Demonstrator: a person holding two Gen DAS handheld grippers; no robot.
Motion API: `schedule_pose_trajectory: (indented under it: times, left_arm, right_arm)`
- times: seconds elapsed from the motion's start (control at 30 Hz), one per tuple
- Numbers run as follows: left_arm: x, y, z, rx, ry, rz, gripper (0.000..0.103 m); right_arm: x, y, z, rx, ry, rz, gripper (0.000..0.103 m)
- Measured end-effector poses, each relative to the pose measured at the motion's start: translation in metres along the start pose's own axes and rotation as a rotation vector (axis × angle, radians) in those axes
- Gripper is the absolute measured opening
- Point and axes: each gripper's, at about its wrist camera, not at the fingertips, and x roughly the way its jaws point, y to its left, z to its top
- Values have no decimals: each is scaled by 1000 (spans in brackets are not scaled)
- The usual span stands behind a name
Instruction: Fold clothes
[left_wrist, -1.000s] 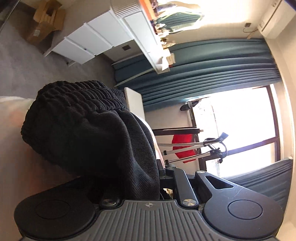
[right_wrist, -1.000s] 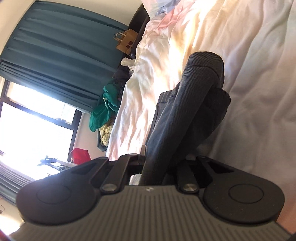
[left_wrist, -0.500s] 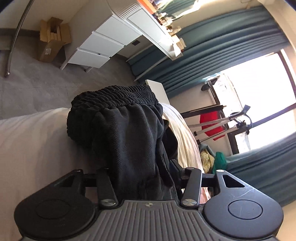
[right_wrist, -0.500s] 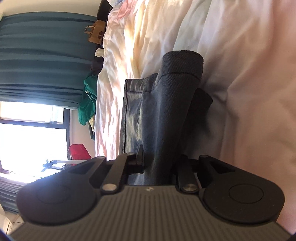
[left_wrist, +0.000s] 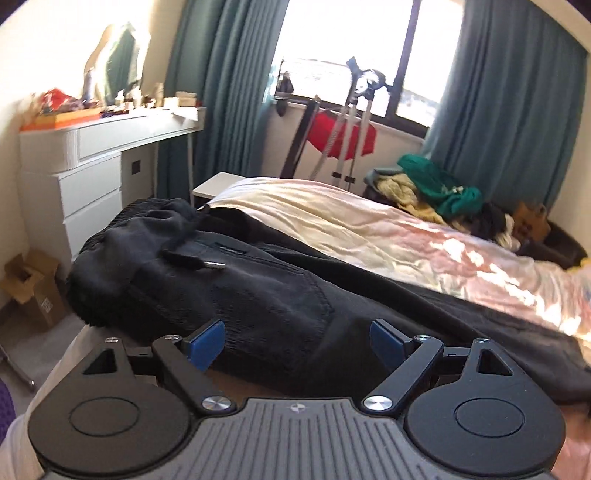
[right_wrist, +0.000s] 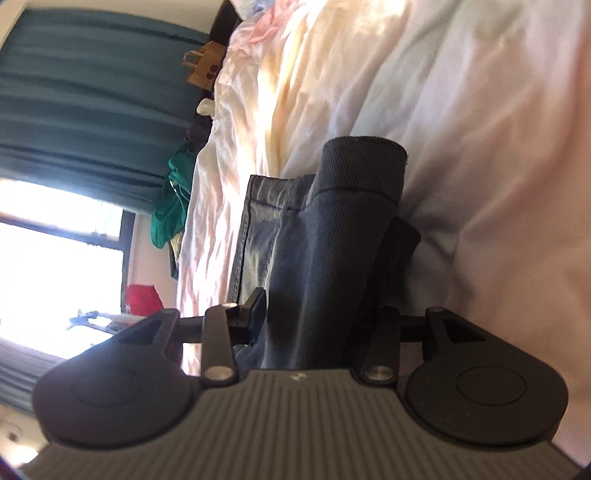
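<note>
Dark trousers (left_wrist: 240, 291) lie stretched along the near edge of the bed (left_wrist: 369, 229), elastic waistband at the left, legs running to the right. My left gripper (left_wrist: 297, 343) stands open just above the hip, its blue pads (left_wrist: 205, 343) apart with no cloth between them. In the right wrist view, the hem end of the trouser leg (right_wrist: 332, 236) rises in a fold out of my right gripper (right_wrist: 317, 325), which is shut on it. The other leg's hem (right_wrist: 262, 206) lies flat on the sheet beside it.
A white dresser (left_wrist: 92, 166) with clutter on top stands left of the bed. A cardboard box (left_wrist: 29, 288) sits on the floor. A heap of clothes (left_wrist: 439, 195) lies at the bed's far side. Teal curtains (left_wrist: 509, 110) frame the window. A brown paper bag (right_wrist: 203, 66) stands by the bed.
My left gripper has let go of the waistband and opened; the trousers now lie flat on the bed. The right gripper keeps hold of the leg end, barely moved.
</note>
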Motion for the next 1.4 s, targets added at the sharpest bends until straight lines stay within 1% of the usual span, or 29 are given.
schedule_pose_trajectory:
  times: [0.03, 0.07, 0.1, 0.13, 0.17, 0.2, 0.27, 0.33, 0.43, 0.67, 0.77, 0.97, 1.13, 1.23, 1.33, 1.4]
  left_arm:
    - [7, -12, 1, 35, 2, -6, 87]
    - [15, -21, 3, 59, -1, -17, 87]
    - [23, -30, 5, 84, -3, -28, 87]
    - [32, -39, 7, 105, -6, -35, 88]
    - [41, -46, 10, 124, -14, -38, 88]
    - [52, -51, 12, 133, -27, -40, 88]
    - [77, -57, 18, 123, -57, -36, 88]
    - [95, -58, 16, 126, -50, -34, 88]
    - [117, -57, 10, 138, -18, -34, 88]
    - [170, -54, -5, 167, 56, -31, 86]
    - [181, -55, -11, 194, 76, -19, 88]
    - [198, -57, -23, 256, 109, 12, 88]
    - [199, -53, -19, 239, 127, 4, 88]
    - [197, -52, -15, 224, 134, -1, 88]
    - [194, -50, -11, 205, 141, -7, 88]
    - [190, -48, -7, 181, 145, -13, 88]
  right_arm:
    - [0, 0, 1, -28, -9, -11, 43]
    - [0, -1, 3, -43, -19, -20, 37]
    - [0, -3, 5, -44, -27, -26, 32]
    - [-1, -6, 7, -31, -33, -24, 24]
    - [-1, -7, 9, -24, -35, -21, 20]
    - [-1, -6, 10, -32, -35, -20, 19]
    - [-2, 2, 10, -88, -48, -16, 17]
    - [-5, 10, 9, -141, -72, -6, 16]
    - [-9, 16, 8, -164, -95, -4, 16]
    - [-10, 26, 4, -226, -117, -50, 16]
    - [-14, 35, -1, -281, -145, -66, 16]
    - [-23, 65, -15, -443, -209, -105, 16]
    - [-32, 109, -36, -619, -270, -116, 16]
    - [-39, 142, -55, -739, -301, -106, 16]
    - [-48, 174, -78, -817, -324, -56, 16]
    - [-54, 197, -98, -860, -338, -7, 16]
